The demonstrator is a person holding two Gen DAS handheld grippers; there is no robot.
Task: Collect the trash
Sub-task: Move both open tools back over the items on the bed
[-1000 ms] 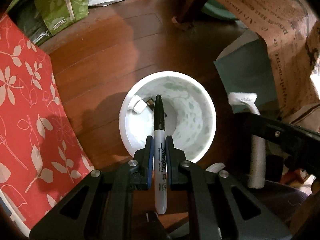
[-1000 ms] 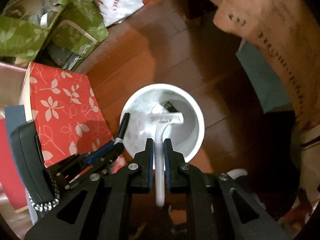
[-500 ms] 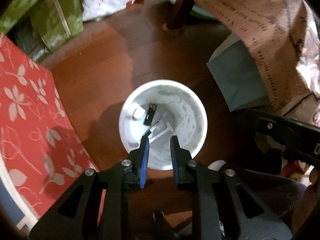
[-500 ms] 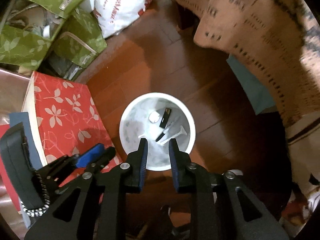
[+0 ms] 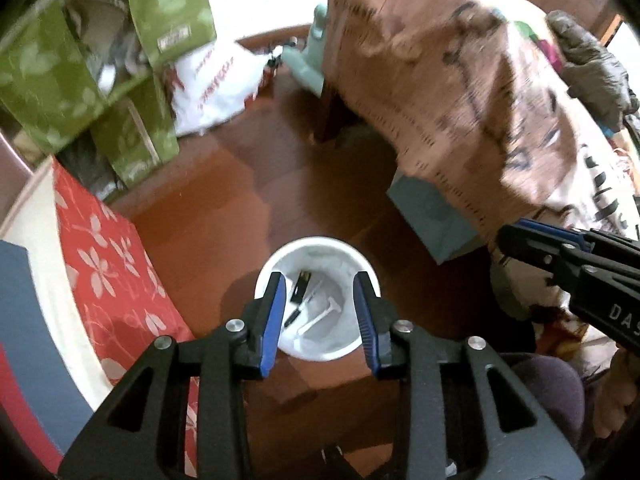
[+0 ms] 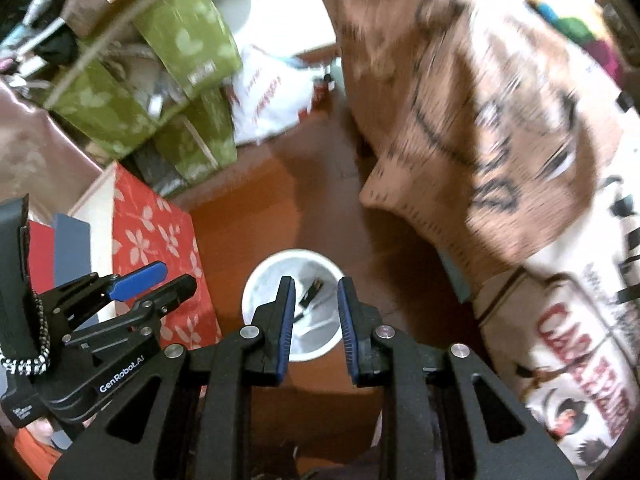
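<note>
2 tongs, left and right, wide, empty above white bin on wood floor.

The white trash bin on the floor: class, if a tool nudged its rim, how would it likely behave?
The white trash bin looks tall and narrow, so it might tip. It holds only a razor and marker, so it is probably light and would slide on the smooth wooden floor.
</note>
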